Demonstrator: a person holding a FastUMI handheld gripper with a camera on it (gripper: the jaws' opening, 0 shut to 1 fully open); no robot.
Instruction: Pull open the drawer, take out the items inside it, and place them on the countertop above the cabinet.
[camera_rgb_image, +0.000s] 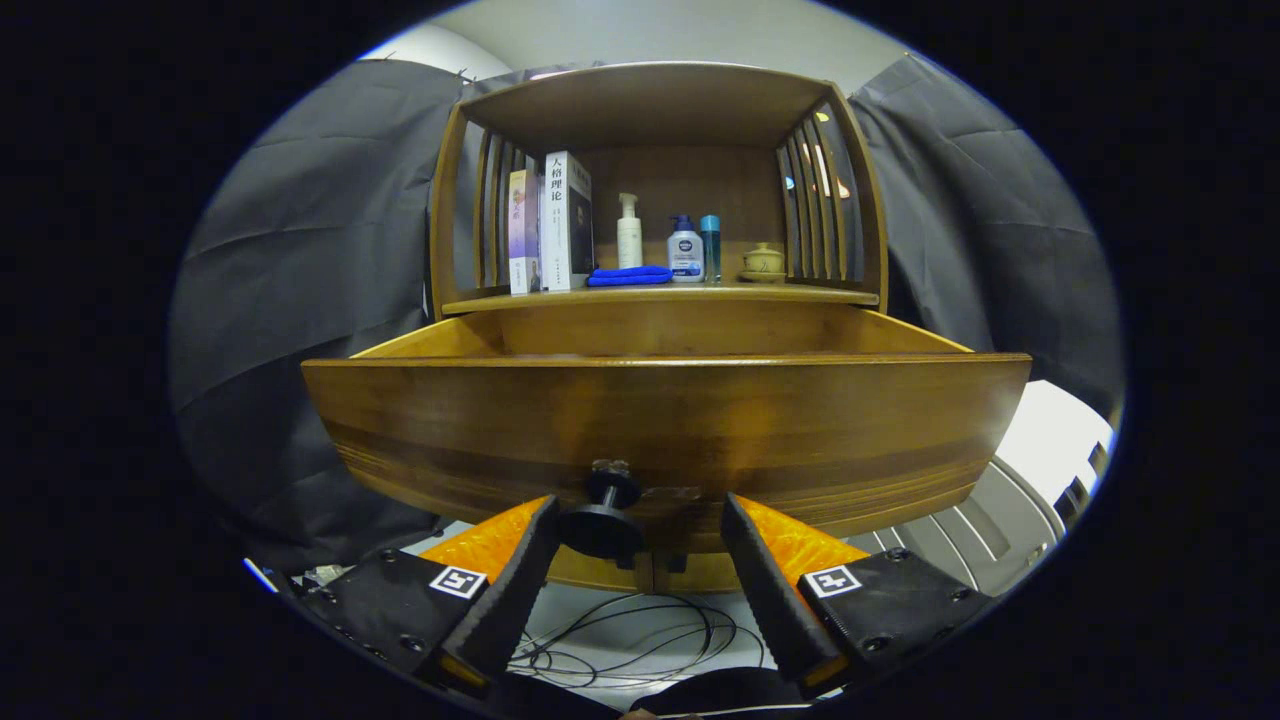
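Drawer (665, 420) pulled open

Glossy brown wood front, level, jutting out below the tabletop (660, 296) (contents hidden behind the front); its dark round knob (603, 520) sits low, left of centre.

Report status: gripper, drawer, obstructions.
Gripper open, knob beside left finger, ungripped. Drawer pulled out, contents hidden behind its front. Countertop already crowded.

Camera rides the tongs (640, 520), facing the drawer front (665, 430) close, low (looking slightly upward).
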